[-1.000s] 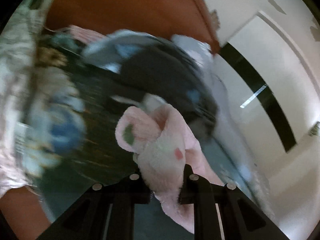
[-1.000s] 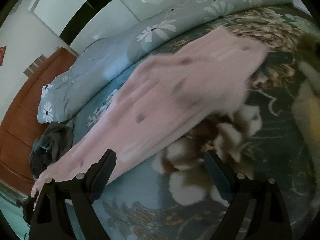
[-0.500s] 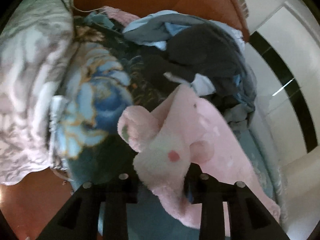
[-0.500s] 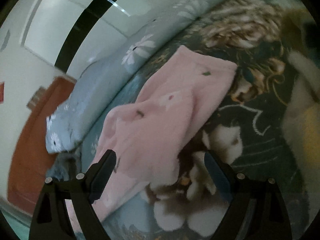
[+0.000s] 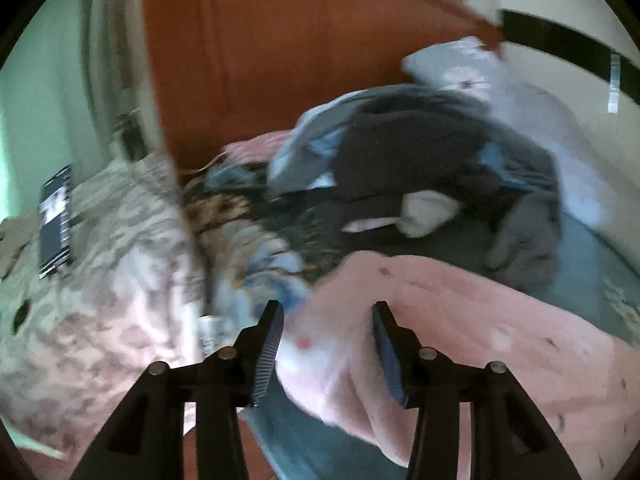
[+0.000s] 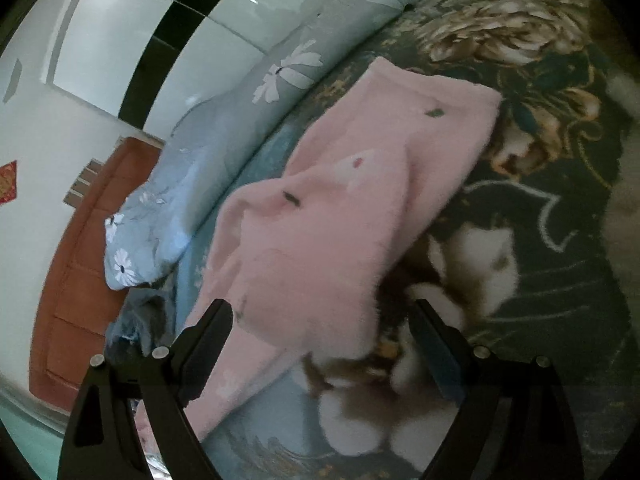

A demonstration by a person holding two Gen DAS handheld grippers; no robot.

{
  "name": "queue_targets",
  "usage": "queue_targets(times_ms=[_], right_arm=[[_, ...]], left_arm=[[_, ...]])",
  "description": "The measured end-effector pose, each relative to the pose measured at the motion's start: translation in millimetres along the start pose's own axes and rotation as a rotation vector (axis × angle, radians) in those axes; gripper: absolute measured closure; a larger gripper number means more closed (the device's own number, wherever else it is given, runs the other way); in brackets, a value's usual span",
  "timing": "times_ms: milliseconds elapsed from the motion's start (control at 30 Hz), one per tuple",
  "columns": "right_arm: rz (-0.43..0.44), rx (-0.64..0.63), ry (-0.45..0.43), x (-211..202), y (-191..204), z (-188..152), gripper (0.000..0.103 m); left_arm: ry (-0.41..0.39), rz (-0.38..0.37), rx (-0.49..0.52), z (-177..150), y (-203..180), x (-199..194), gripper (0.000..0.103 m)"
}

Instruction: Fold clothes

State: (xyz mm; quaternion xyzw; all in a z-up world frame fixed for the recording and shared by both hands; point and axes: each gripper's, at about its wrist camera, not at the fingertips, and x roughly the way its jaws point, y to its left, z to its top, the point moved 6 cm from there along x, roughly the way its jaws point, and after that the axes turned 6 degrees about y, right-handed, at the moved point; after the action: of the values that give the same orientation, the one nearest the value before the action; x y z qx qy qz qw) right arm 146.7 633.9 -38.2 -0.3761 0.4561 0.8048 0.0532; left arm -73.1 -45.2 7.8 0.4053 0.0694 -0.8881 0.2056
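Note:
A fluffy pink garment [image 6: 340,200] with small dark and red marks lies folded over on the flowered bedspread [image 6: 540,160]. My right gripper [image 6: 320,312] stands wide open just above its near fold, pads clear of the cloth. In the blurred left wrist view the same pink garment [image 5: 460,312] spreads to the right. One end of it lies between the fingers of my left gripper [image 5: 326,320], whose jaws are opening and no longer pinch it.
A heap of dark grey and light blue clothes [image 5: 420,148] sits by the brown headboard [image 5: 280,60]. A blue daisy-print duvet [image 6: 240,120] runs along the wall side. A grey-patterned quilt [image 5: 100,260] with a dark flat object [image 5: 56,220] lies at left.
My left gripper went from shut on a bunched end of the pink garment to spread apart, and its view swung left and upward. The garment was laid over itself; the right gripper stayed open.

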Motion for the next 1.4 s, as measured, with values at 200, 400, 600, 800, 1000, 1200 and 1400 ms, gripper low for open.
queue_targets(times_ms=[200, 400, 600, 800, 1000, 1200, 1400], right_arm=[[0.058, 0.022, 0.037, 0, 2, -9, 0.013], [0.133, 0.037, 0.081, 10, 19, -15, 0.013], [0.111, 0.101, -0.019, 7, 13, 7, 0.013], [0.113, 0.166, -0.082, 9, 7, 23, 0.031], [0.052, 0.080, -0.045, 13, 16, 30, 0.091], [-0.204, -0.251, -0.074, -6, 49, 77, 0.095], [-0.363, -0.468, -0.115, -26, 72, 153, 0.095]], left_arm=[[0.021, -0.134, -0.095, 1, 5, -15, 0.054], [0.105, -0.526, 0.187, -56, -122, -58, 0.054], [0.184, -0.681, 0.459, -130, -213, -84, 0.054], [0.249, -0.651, 0.585, -179, -236, -78, 0.054], [0.300, -0.661, 0.553, -185, -232, -67, 0.053], [0.300, -0.650, 0.558, -188, -231, -68, 0.052], [0.297, -0.642, 0.565, -190, -234, -67, 0.051]])
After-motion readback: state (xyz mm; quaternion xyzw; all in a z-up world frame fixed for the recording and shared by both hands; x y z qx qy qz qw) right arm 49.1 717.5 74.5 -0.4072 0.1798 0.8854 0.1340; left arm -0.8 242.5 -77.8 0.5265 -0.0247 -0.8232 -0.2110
